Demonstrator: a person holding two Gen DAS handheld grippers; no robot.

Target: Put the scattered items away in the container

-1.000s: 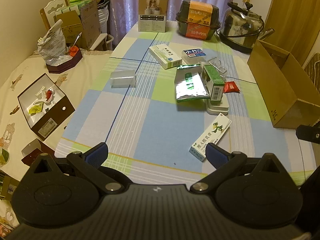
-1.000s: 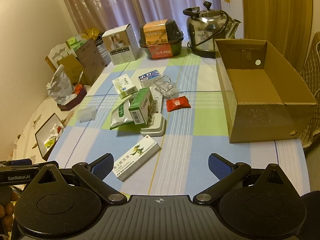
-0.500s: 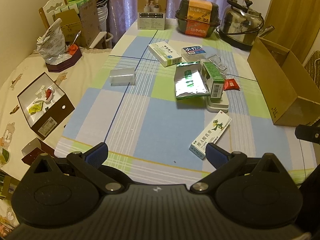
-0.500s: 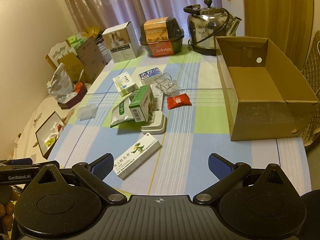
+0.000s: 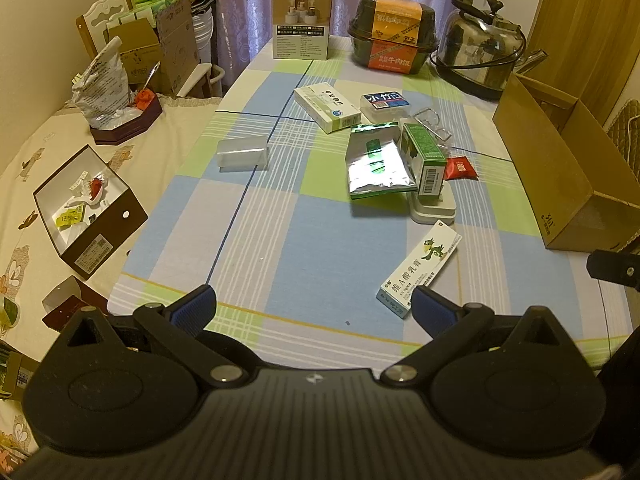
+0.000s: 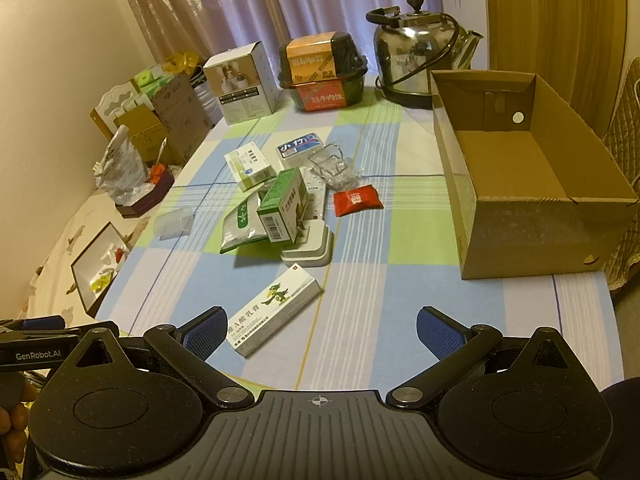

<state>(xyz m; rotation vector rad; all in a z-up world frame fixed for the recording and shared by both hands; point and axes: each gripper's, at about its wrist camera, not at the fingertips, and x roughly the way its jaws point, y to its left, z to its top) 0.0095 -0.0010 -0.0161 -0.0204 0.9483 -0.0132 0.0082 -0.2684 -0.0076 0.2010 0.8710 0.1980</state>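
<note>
An open cardboard box (image 6: 532, 176) (image 5: 560, 172) stands empty at the table's right. Scattered mid-table: a long white ointment box (image 6: 276, 314) (image 5: 420, 270) nearest me, a green carton (image 6: 282, 208) (image 5: 425, 154) leaning on a white charger (image 6: 310, 248), a silver foil pouch (image 5: 376, 166), a red sachet (image 6: 357, 200), a white-green medicine box (image 5: 326, 106), a blue-labelled pack (image 5: 384, 104), a clear plastic holder (image 6: 334, 166) and a frosted case (image 5: 242, 152). My left gripper (image 5: 314, 310) and right gripper (image 6: 322, 332) hover open above the near table edge, empty.
At the table's far end stand a white product box (image 5: 302, 20), a black-orange food tub (image 5: 392, 38) and a steel kettle (image 6: 416, 60). Left of the table lies a bed with an open brown box (image 5: 86, 212) and bags.
Both grippers have drifted slightly forward over the table, so the items appear a little nearer. Nothing on the table has moved.
</note>
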